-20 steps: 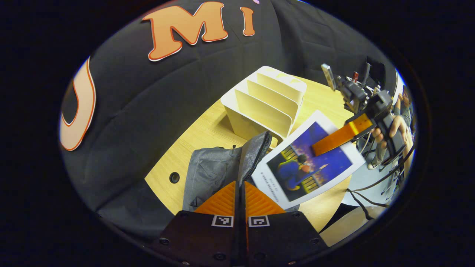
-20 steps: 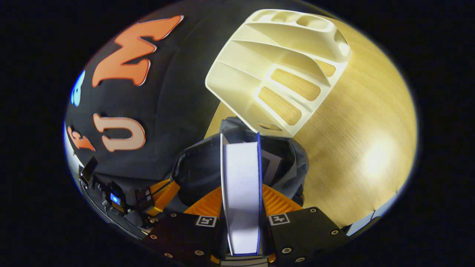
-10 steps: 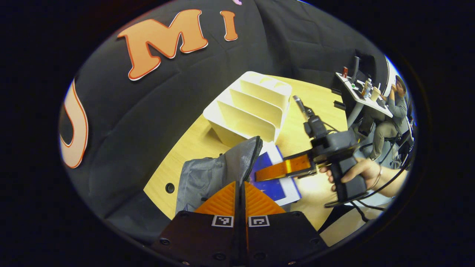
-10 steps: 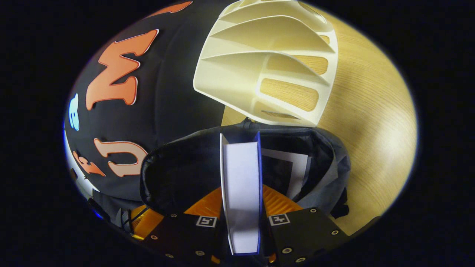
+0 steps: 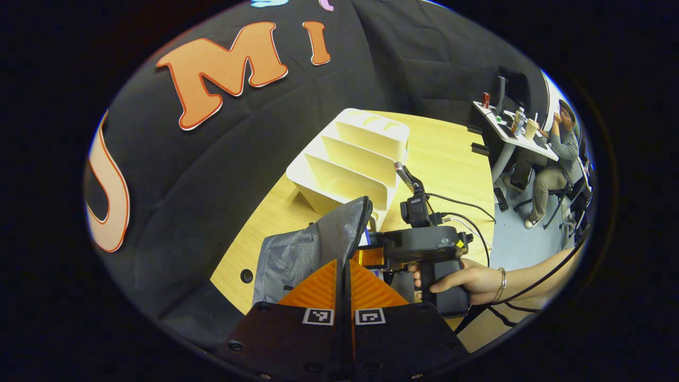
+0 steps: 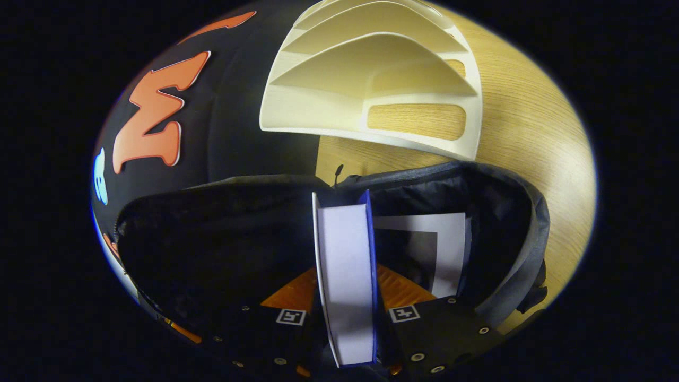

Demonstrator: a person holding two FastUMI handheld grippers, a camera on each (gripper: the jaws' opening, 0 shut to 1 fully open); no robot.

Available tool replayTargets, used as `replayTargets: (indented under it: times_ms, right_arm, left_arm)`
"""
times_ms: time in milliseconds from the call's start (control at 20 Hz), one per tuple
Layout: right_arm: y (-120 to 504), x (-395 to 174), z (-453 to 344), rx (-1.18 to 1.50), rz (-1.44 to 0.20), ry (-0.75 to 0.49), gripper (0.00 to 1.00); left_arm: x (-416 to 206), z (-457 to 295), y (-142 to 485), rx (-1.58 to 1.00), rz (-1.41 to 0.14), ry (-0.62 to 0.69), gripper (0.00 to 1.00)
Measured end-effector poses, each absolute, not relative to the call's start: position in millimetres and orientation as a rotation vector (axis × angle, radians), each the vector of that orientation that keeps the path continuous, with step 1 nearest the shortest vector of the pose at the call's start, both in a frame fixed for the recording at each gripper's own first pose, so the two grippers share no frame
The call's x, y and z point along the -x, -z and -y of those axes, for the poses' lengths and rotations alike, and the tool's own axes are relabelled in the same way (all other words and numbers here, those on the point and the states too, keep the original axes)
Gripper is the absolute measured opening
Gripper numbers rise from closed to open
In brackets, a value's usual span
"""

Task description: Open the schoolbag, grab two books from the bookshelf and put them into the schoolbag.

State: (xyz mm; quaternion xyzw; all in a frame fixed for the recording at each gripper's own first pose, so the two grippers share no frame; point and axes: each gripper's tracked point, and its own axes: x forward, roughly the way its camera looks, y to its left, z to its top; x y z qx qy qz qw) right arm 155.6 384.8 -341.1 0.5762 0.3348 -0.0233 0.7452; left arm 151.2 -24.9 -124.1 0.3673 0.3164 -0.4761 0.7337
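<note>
Right gripper view: schoolbag (image 6: 509, 249) hides gripped book's (image 6: 345, 276) far end.

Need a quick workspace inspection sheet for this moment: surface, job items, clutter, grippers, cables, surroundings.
Surface: light wood table, with a round hole near its edge.
Job's things: grey schoolbag open; a white-bordered book already inside; blue-edged book held upright in the bag's mouth. Cream bookshelf behind the bag, slots empty.
Clutter: nothing seen on the table.
Grippers: left gripper shut on the schoolbag's flap, holding it up. Right gripper shut on the blue-edged book, held by a hand.
Cables: black leads trail from the right gripper across the table edge.
Surroundings: black cloth wall; a seated person at a side desk.
</note>
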Motion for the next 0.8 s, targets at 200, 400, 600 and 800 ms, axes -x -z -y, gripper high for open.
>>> replayTargets:
  times_ms: [200, 400, 600, 800]
  right_arm:
    - [358, -143, -380, -1.227, -0.811, 0.120, 0.67]
    - [357, -134, -380, -1.255, -0.867, 0.121, 0.81]
    - [353, -118, -366, -1.222, -0.890, 0.138, 0.98]
    - [347, -104, -354, -1.219, -0.913, 0.134, 0.98]
  left_arm:
    - [-155, 18, 132, -0.779, -0.735, 1.037, 0.01]
    - [-156, 17, 140, -0.778, -0.745, 1.043, 0.07]
    - [-153, 16, 148, -0.750, -0.774, 1.038, 0.00]
    - [-152, 17, 153, -0.740, -0.786, 1.029, 0.01]
